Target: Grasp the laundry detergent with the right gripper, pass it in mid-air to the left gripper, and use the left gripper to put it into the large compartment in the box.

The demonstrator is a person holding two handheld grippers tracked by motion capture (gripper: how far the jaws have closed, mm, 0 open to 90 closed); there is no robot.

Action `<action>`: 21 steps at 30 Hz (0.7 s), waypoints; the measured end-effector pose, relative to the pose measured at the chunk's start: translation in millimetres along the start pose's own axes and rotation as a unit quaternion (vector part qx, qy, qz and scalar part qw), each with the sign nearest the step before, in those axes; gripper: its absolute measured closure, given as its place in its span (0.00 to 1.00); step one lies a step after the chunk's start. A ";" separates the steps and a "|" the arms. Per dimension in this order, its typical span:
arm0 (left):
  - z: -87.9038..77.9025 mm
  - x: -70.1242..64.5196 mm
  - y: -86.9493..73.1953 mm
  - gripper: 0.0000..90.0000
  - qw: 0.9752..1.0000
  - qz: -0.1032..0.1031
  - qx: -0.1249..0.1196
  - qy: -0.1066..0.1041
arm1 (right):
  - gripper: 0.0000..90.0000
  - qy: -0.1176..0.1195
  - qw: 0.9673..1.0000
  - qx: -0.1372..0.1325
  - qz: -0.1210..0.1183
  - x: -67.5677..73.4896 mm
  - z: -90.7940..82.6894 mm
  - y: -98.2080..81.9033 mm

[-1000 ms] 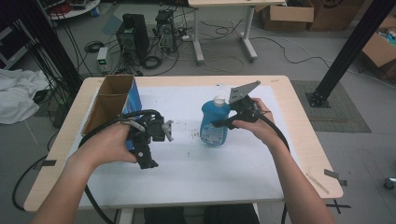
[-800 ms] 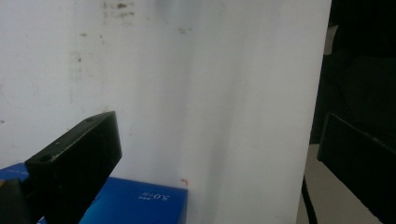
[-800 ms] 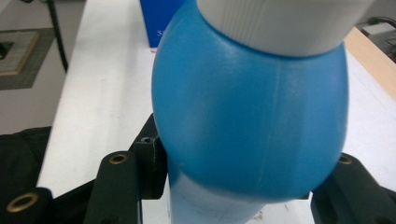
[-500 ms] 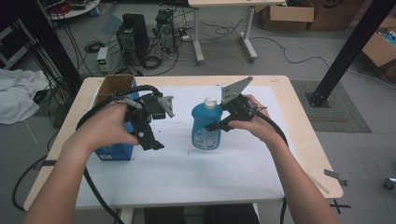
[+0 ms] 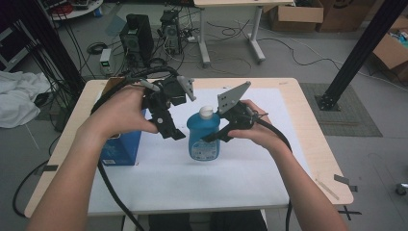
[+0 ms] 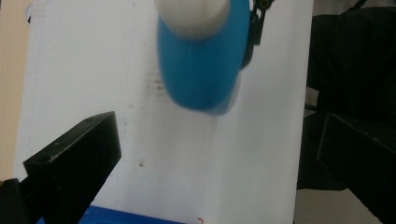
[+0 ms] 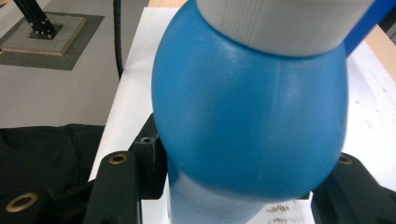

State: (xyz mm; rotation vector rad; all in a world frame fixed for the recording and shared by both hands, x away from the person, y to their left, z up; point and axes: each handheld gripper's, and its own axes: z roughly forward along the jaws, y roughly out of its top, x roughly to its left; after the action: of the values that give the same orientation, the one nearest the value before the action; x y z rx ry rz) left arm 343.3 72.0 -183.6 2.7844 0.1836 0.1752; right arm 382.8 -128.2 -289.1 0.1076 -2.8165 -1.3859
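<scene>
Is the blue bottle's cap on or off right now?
On. The white cap sits on top of the blue bottle, which the right gripper holds upright.

One blue bottle (image 5: pixel 204 137), one blue box (image 5: pixel 120 147), seemingly.

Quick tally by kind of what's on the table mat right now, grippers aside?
Blue bottle with white cap: 1
Blue box: 1
Total: 2
</scene>
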 end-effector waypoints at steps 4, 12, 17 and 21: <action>1.4 -1.5 8.9 0.00 1.000 0.005 0.003 -0.004 | 0.51 0.007 1.000 -0.003 -0.008 4.2 3.9 6.3; 4.6 -3.6 17.0 0.00 1.000 0.016 0.017 -0.008 | 0.51 0.013 1.000 -0.001 -0.017 9.1 9.5 14.5; 8.0 -4.3 18.4 0.00 0.999 0.013 0.027 -0.011 | 0.51 0.018 1.000 0.000 -0.022 11.4 13.4 18.5; 10.4 -4.8 19.1 0.00 0.999 0.013 0.031 -0.011 | 0.51 0.021 1.000 -0.001 -0.023 12.6 15.1 20.8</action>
State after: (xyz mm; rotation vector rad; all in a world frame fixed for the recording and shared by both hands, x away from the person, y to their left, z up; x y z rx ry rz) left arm 342.1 50.1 -187.1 2.8496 0.1495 0.1486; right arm 368.5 -104.4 -282.2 0.1997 -2.7949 -1.3782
